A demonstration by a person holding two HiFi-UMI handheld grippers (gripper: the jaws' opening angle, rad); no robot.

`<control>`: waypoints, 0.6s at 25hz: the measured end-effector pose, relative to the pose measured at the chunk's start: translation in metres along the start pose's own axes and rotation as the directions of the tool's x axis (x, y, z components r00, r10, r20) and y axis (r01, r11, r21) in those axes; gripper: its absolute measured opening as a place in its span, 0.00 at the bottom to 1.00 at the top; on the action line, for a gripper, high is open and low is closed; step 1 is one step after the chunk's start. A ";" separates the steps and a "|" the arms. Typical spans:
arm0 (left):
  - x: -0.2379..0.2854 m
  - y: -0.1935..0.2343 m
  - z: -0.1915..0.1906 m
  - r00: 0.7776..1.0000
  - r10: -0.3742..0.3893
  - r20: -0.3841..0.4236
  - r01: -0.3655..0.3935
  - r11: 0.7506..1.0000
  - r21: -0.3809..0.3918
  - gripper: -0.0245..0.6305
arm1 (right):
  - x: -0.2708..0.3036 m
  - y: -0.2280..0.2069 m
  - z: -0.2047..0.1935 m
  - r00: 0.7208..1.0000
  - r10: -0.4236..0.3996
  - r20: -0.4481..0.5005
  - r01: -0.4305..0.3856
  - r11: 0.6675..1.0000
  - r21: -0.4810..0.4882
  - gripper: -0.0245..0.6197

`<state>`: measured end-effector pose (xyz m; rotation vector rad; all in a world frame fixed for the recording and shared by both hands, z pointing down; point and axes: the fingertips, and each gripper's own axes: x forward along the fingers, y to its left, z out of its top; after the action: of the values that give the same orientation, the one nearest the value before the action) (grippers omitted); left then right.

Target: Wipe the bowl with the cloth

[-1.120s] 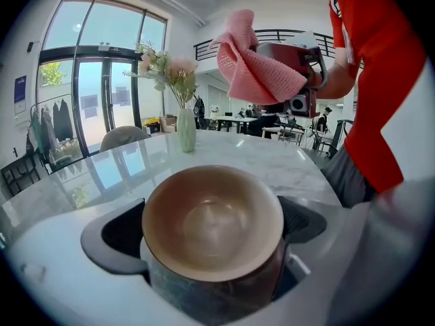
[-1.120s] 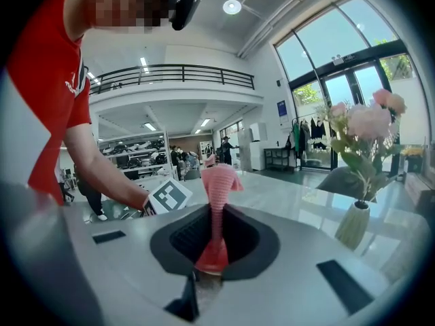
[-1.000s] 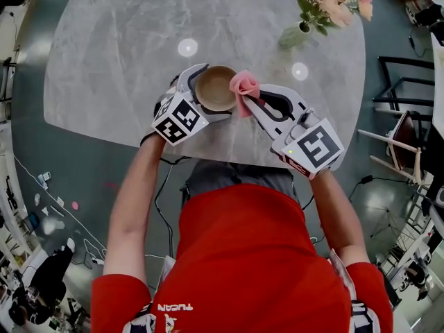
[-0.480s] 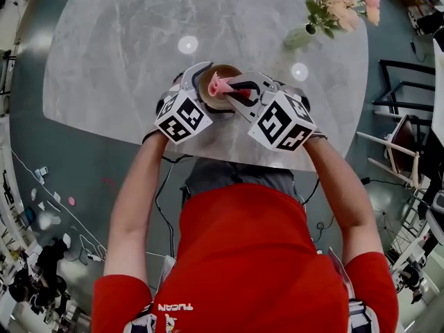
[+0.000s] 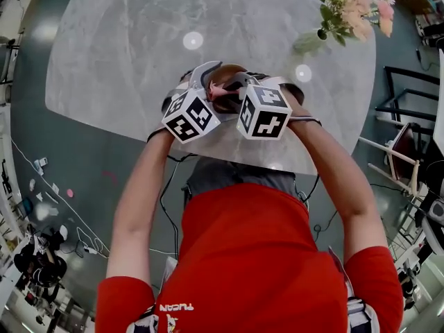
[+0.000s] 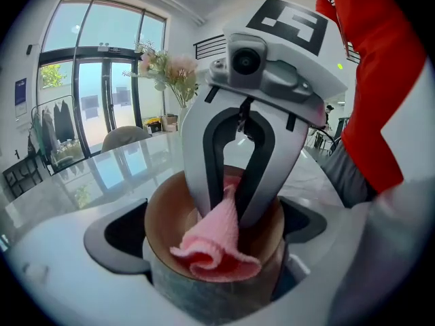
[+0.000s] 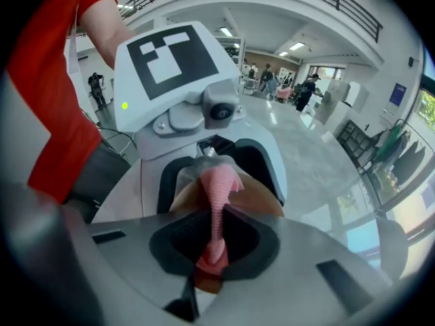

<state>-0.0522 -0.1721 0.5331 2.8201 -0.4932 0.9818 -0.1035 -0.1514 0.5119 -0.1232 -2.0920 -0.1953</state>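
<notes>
Swinging in from the right, the right gripper [image 7: 214, 240] now stands over the bowl [image 6: 204, 287], where half a second ago it reached in at a slant. Its marker cube sits just beside the cube of the left gripper [image 6: 217, 228]. The pink cloth [image 6: 221, 243], beside the bowl's right rim a second ago, is now down inside the bowl.

The right gripper's jaws are closed tight on the cloth. They pinch it into a narrow strip, and the free end spreads in a ruffled fold against the brown inside of the bowl. The jaw tips reach down past the rim into the bowl.

The left gripper clamps the bowl from outside, one jaw on each side of its grey outer wall, and the bowl's mouth faces that gripper's camera.

From the head view, the bowl is almost hidden under the two grippers. It lies over the grey marbled table [image 5: 125, 47], close to the edge nearest the person and about midway along it. Whether it rests on the table or is lifted cannot be told.

A vase of pink flowers [image 5: 350, 9] stands at the table's far right edge, well apart from the bowl.
</notes>
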 end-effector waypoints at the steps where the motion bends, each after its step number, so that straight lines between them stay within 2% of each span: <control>1: 0.000 0.000 0.000 1.000 0.000 0.000 0.000 1.000 -0.001 0.93 | 0.003 0.000 0.001 1.000 0.007 -0.004 -0.007 1.000 -0.005 0.07; 4: 0.000 0.003 0.000 1.000 0.006 0.005 -0.005 1.000 -0.010 0.93 | 0.007 -0.008 0.002 1.000 -0.010 -0.006 0.010 1.000 0.028 0.07; 9: 0.000 0.003 0.001 1.000 0.013 0.007 -0.013 1.000 -0.010 0.93 | 0.005 -0.033 0.001 0.993 -0.119 -0.023 0.121 0.973 0.194 0.07; 15: 0.000 0.002 0.000 1.000 0.008 -0.003 -0.008 1.000 0.001 0.93 | -0.001 -0.048 -0.009 0.969 -0.215 -0.120 0.238 0.942 0.235 0.07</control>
<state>-0.0525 -0.1737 0.5329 2.8194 -0.5036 0.9871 -0.1035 -0.2005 0.5111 0.2754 -2.0163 -0.0739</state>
